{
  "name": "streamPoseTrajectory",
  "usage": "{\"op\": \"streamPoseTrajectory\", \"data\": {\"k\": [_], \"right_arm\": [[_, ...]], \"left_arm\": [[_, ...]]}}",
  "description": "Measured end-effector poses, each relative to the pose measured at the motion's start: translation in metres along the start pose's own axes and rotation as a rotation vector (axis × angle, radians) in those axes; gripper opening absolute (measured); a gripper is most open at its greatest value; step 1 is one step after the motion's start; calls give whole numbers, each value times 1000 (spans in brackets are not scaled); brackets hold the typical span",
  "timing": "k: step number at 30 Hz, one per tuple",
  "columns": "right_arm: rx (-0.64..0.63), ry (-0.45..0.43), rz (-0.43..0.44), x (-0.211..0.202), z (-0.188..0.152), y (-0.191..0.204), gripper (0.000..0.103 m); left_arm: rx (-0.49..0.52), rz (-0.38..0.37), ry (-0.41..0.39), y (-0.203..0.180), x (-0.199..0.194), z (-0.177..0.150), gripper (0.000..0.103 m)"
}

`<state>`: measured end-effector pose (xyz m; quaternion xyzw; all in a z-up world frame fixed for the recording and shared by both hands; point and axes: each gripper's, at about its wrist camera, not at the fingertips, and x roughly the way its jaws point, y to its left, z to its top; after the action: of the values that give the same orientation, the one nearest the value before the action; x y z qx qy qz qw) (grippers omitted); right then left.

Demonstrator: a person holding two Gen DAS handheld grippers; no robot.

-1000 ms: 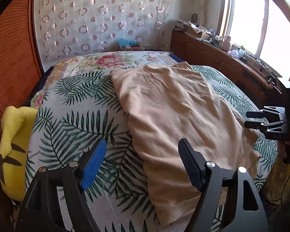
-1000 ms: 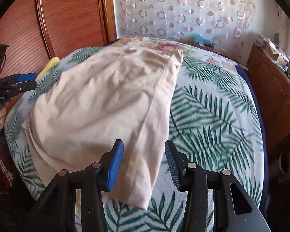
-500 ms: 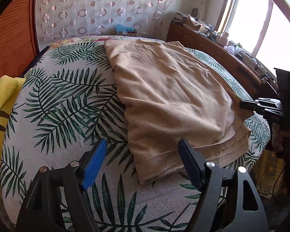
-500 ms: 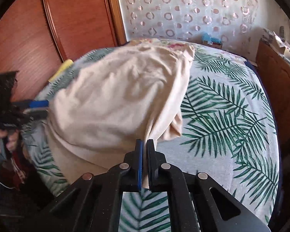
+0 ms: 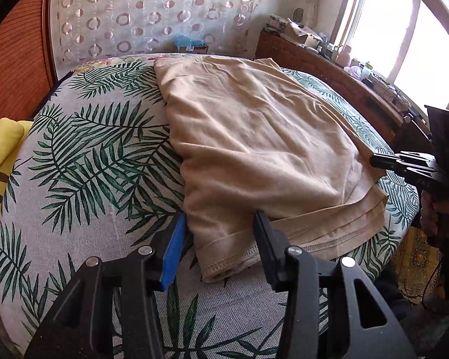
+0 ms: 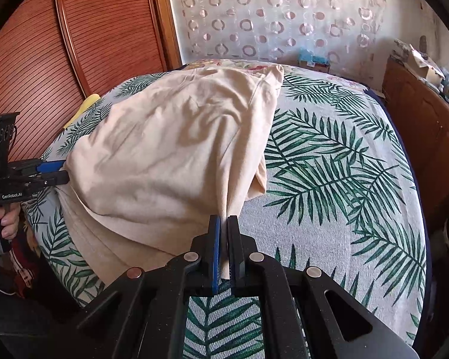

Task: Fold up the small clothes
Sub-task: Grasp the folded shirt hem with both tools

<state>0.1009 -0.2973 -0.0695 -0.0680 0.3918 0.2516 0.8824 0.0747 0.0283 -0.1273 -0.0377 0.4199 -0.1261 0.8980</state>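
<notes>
The right gripper (image 6: 224,224) is pinching a corner of the folded beige cotton garment (image 6: 170,155). The left gripper (image 5: 220,233), jaws closing, is straddling its hemmed corner at lower centre, on the palm-leaf printed bedspread (image 5: 83,173).

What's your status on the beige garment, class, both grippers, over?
Right hand-held gripper shut on beige garment corner. Left hand-held gripper closing around the near hem, pads not yet pressing. Nothing in the way on the bedspread.
</notes>
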Motion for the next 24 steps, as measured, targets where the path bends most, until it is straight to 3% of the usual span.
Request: {"op": "streamPoseTrajectory", "data": {"k": [2, 4, 9, 12, 15, 18, 24], "right_arm": [[8, -3, -20, 2, -1, 0, 8], [11, -1, -31, 3, -1, 1, 18], [19, 8, -46, 8, -5, 1, 52], [23, 16, -29, 9, -6, 3, 58], [18, 22, 13, 8, -7, 11, 64], [3, 24, 48, 8, -8, 21, 67], [-98, 36, -35, 13, -9, 44, 64]], "left_arm": [[-1, 0, 1, 1, 0, 0, 47], [1, 1, 1, 1, 0, 1, 47], [4, 3, -1, 0, 0, 0, 47], [3, 1, -5, 0, 0, -1, 45], [1, 0, -6, 0, 1, -1, 24], [1, -8, -7, -1, 0, -2, 16], [1, -35, -22, -4, -3, -2, 6]]}}
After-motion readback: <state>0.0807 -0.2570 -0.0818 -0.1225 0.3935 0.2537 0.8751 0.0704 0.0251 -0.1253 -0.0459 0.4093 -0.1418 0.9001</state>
